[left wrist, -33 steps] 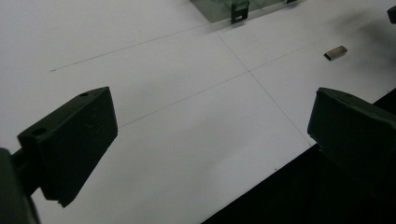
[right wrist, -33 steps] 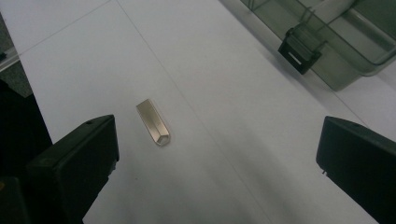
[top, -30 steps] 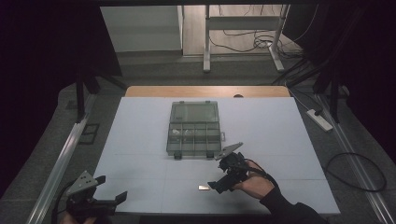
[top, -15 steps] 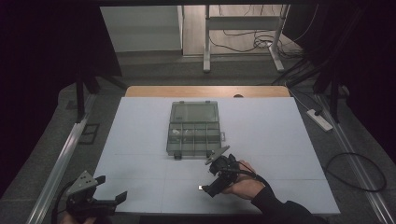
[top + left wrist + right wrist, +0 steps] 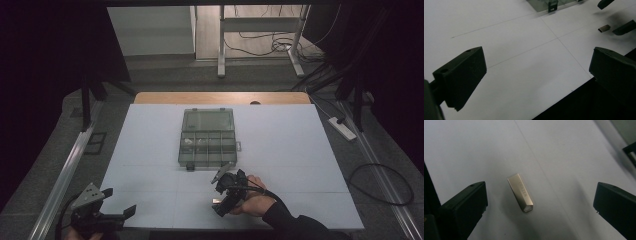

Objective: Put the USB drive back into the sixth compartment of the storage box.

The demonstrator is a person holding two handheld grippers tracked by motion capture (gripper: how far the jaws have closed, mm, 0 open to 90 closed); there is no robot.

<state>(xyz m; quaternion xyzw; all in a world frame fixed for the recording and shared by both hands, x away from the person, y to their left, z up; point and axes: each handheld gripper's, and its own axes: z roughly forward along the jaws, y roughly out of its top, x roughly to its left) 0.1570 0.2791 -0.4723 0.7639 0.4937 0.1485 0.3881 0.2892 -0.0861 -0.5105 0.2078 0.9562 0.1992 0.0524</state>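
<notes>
The metal USB stick (image 5: 520, 193) lies flat on the tabletop (image 5: 564, 150) between the right gripper's (image 5: 540, 207) wide-open fingers (image 5: 464, 205) (touching neither, nothing held).

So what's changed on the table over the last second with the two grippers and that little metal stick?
The right gripper has moved left and toward the table's near edge, and now hangs open over the small metal stick, jaws either side of it, not yet closed. Nothing was picked up or dropped. The left gripper stayed at the near left corner, open, and the parts box and the stick lie where they were.
</notes>
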